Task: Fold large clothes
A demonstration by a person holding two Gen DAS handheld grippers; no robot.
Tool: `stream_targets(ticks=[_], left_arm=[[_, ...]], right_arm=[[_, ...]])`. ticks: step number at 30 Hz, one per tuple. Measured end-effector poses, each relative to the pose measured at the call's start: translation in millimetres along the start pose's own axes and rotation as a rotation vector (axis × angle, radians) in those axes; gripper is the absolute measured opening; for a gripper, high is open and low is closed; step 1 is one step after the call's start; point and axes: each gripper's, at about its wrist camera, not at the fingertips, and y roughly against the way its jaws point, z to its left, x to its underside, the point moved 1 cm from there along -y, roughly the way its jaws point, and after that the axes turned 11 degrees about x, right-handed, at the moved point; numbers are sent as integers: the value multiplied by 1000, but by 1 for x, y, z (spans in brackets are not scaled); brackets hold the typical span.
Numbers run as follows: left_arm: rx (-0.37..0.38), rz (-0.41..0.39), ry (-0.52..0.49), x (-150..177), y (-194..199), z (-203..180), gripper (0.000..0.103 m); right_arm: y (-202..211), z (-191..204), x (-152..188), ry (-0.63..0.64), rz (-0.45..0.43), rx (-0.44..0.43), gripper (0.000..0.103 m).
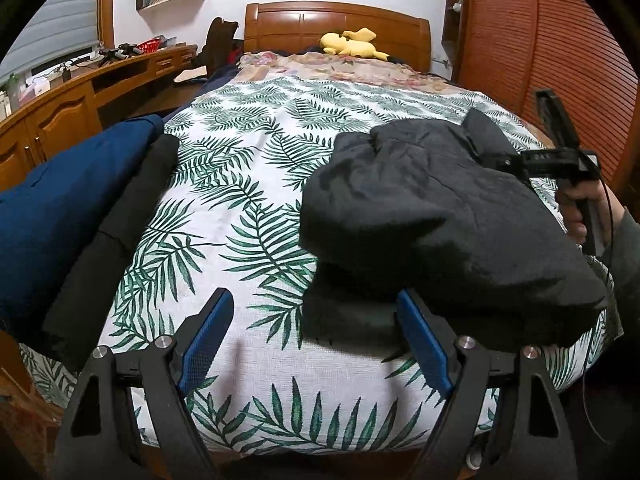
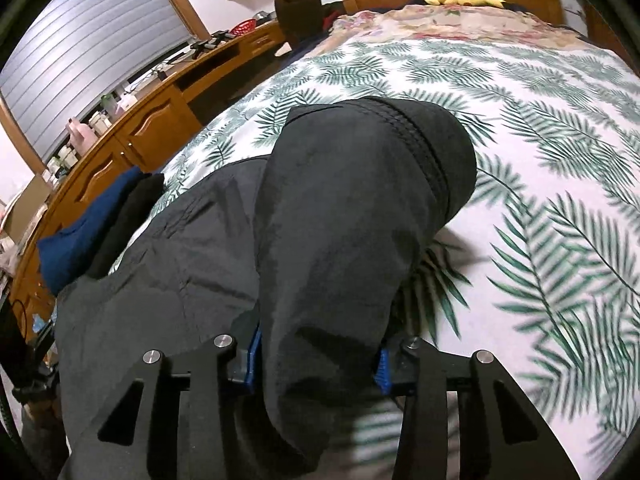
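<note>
Dark grey jacket [image 1: 432, 216] is bunched on the right side of the bed [image 1: 256, 184], over the leaf-print sheet near the foot end. Can't really tell sleeves from body, it's all one lump, and in the right wrist view its near part runs off the bottom of the frame. From the left wrist view its long axis goes from the near right corner up toward the far middle, with a collar-like bit poking up at the far end. A zipper [image 2: 416, 140] runs along a rolled fold that points away from the right camera.

Right gripper [image 2: 316, 354] is clamped on a thick fold of the jacket; cloth fills the gap between the blue pads [image 2: 253, 354] and hides most of them. You can also spot it from the left view, way off at the right edge, held in a hand [image 1: 580, 208] that's partly cut off.

Left gripper [image 1: 316, 340] is spread wide with nothing between its fingers. Its right pad sits right at the jacket's near edge; whether it touches I can't tell.

Blue and black folded clothes [image 1: 60, 216] sit at the left edge of the bed. Yellow plush [image 1: 352, 44] is far off by the headboard.
</note>
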Motion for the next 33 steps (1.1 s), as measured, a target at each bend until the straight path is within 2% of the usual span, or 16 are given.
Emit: stream_targets(ticks=[5,9,14,16,18,24,25,26,27,29,33], left_arm=[[21,3,1,0,-5,-3,68],[44,17,35,1,-11,0,67],[65,38,74,1,-17,0,67],[83,50,91,2,-20,0,67],[89,56,100,4,-22,-2,67],[97,66,113,5,-27,-6,55],[101,67,122,4,-28,-5,47],[108,68,133,4,-30,-4,35],[119,73,139,4,-31,-2,30],[132,83,133,3,-32,-5,23],[95,64,88,-3,-25,-15,17]], right_arm=[[5,-4,3,2,0,39,45],[-5,-2,3,2,10,76,50],[-20,1,-2,-13,22,88,66],[-25,0,-6,-21,23,87,69],[-29,2,-8,-21,30,79,70],[-32,0,-9,-33,27,69,70],[-30,1,-7,-33,28,65,67],[-29,2,-7,-30,30,60,60],[-26,2,-6,-22,29,57,57],[-19,8,-5,21,14,66,49],[-7,10,-1,52,-32,73,40]])
